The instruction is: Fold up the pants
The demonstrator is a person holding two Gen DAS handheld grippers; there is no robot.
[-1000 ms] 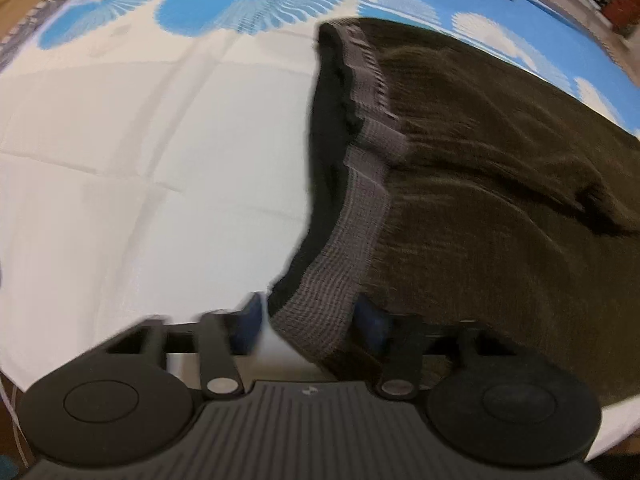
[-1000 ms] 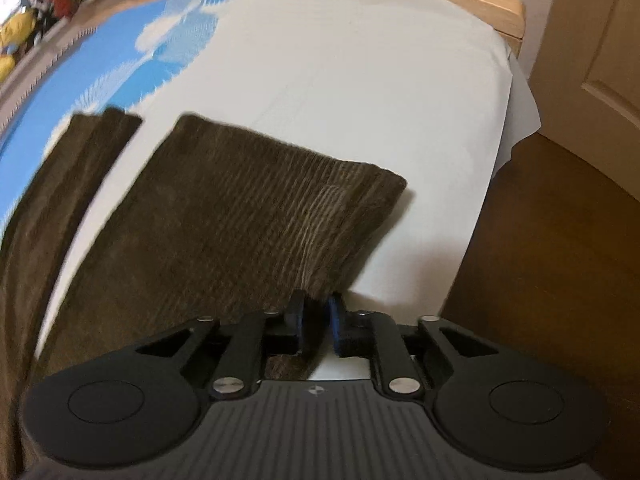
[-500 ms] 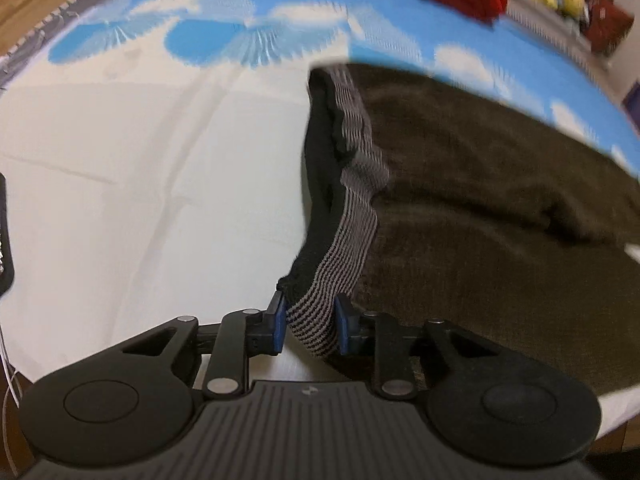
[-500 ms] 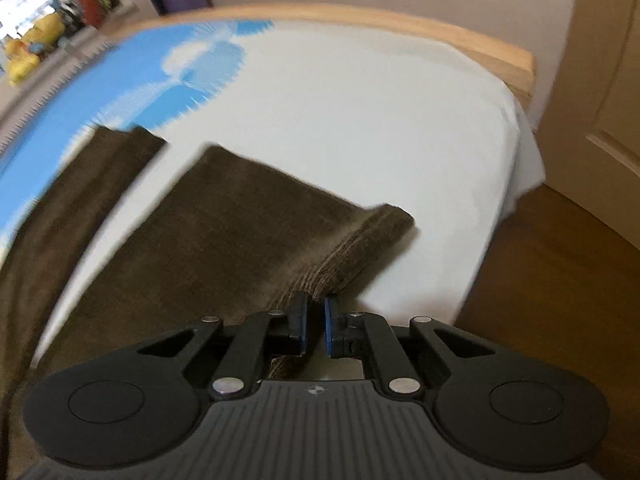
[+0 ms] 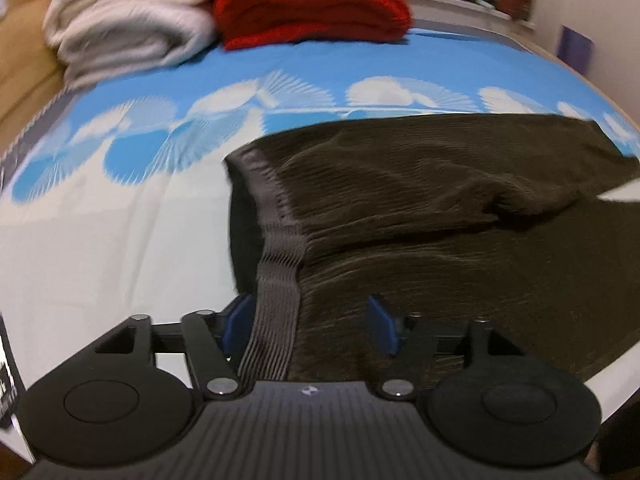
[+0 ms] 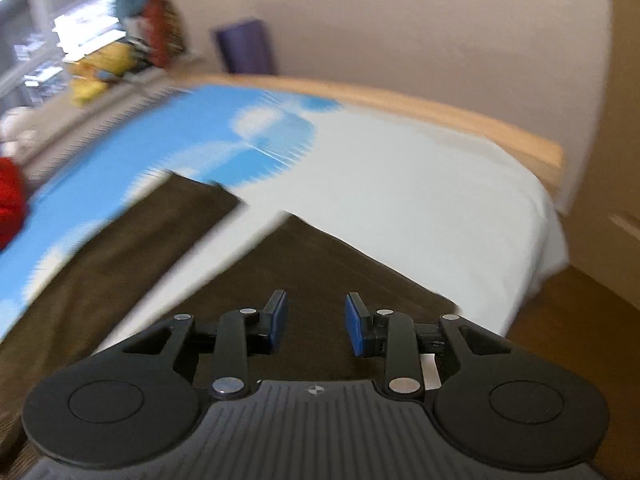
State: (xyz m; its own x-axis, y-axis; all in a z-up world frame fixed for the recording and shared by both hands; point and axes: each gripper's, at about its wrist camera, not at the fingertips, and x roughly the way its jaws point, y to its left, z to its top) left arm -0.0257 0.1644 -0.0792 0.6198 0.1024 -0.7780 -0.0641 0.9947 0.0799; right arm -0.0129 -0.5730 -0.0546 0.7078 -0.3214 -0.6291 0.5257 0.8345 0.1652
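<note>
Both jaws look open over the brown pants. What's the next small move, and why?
Probably lower the left hand-held gripper and close it on the grey ribbed waistband. Its jaws have just been opening, the band lies loose between them, and the dark brown corduroy pants are still unfolded. The right hand-held gripper, also just opened, holds nothing.

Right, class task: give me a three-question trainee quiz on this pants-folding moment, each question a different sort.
1. True or false: the left gripper is clamped on the grey ribbed waistband.
2. Which lies beside the folded red blanket? A) cream blanket B) a green pillow
3. Fill in: the brown corduroy pants lie on a blue and ____ sheet.

Key: 1 false, the jaws have just opened; 2 A; 3 white.
</note>
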